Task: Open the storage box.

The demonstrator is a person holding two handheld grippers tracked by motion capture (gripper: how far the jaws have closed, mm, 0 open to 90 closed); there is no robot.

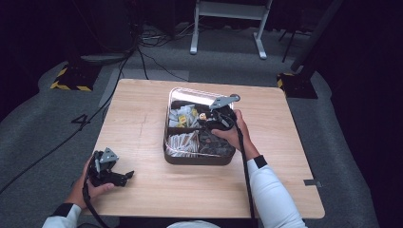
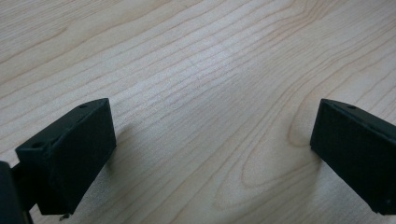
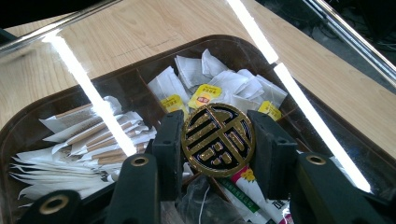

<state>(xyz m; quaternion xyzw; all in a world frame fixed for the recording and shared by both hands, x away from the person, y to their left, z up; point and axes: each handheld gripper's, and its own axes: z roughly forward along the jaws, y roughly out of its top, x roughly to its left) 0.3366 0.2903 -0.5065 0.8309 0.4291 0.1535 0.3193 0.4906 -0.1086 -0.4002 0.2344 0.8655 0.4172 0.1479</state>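
Left gripper (image 1: 124, 177): held in the left hand (image 1: 84, 187) low at the near left table edge, jaws spread wide, nothing between them. Right gripper (image 3: 218, 140): held in the right hand (image 1: 236, 133), forearm reaching forward in a white sleeve (image 1: 271, 192), jaws clamped on a round gold-and-black knob (image 3: 218, 139).

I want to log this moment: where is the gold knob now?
In the right gripper view, the gold knob sits clamped by the right gripper, above the tea bags in the box.
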